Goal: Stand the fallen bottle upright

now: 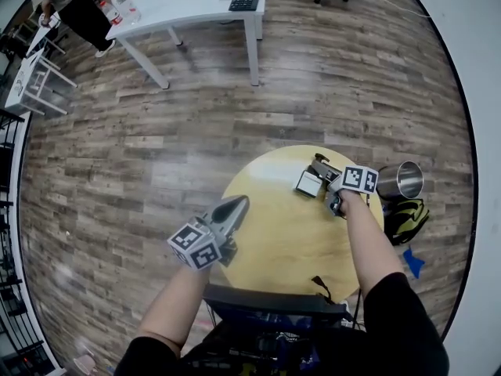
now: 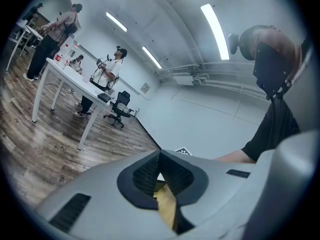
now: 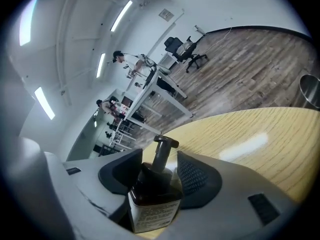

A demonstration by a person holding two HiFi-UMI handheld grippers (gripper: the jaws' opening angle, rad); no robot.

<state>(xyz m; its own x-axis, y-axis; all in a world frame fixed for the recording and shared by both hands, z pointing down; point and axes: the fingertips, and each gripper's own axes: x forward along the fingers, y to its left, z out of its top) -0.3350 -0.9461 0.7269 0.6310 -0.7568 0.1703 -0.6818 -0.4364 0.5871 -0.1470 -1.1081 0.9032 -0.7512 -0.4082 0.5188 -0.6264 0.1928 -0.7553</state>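
A brown pump bottle (image 3: pixel 152 199) with a white label stands between the jaws of my right gripper (image 3: pixel 159 171), its black pump head uppermost. The jaws are spread wide and the pads do not press on it. In the head view the bottle (image 1: pixel 309 182) is on the far right part of the round wooden table (image 1: pixel 274 241), right in front of the right gripper (image 1: pixel 322 185). My left gripper (image 1: pixel 235 207) hovers over the table's left edge, shut with nothing in it. In the left gripper view the left gripper (image 2: pixel 161 176) has its pads together.
A steel cup (image 1: pixel 401 180) stands at the table's right rim. A black-and-yellow thing (image 1: pixel 407 218) and a blue scrap (image 1: pixel 413 262) lie on the floor beyond it. A dark chair back (image 1: pixel 274 300) is at the near edge. A white desk (image 1: pixel 188 2) and people are far off.
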